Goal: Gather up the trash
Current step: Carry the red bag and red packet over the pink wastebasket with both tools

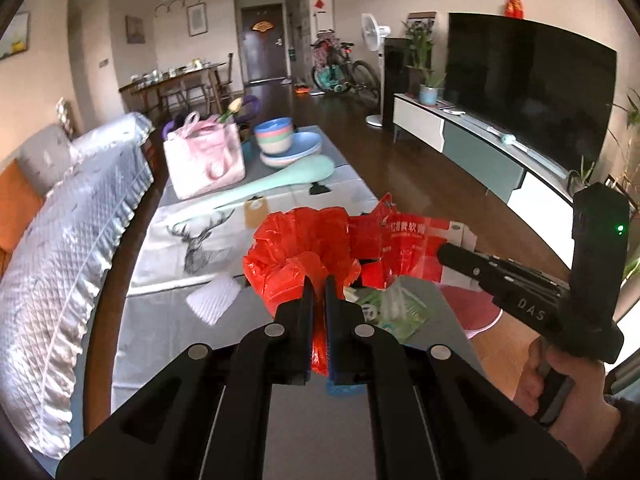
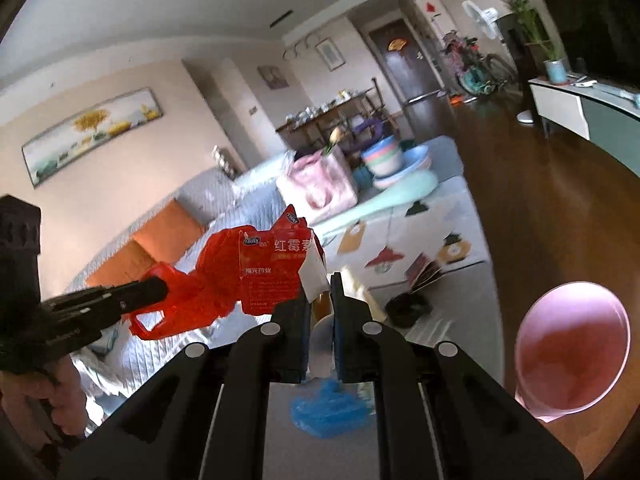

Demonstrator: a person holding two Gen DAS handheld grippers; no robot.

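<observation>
The table [image 1: 168, 320], under a grey cloth, fills the lower middle of the left wrist frame. At its centre hangs our red plastic bag [image 1: 296, 252], mouth open; our left gripper [image 1: 319, 284] has its jaws clamped on the bag's near edge. Our right gripper [image 2: 320, 292], entering from the right, has its jaws closed on a red and white carton [image 2: 276, 276] at the bag's mouth. A green wrapper [image 1: 396, 312] lies on the cloth just beneath.
</observation>
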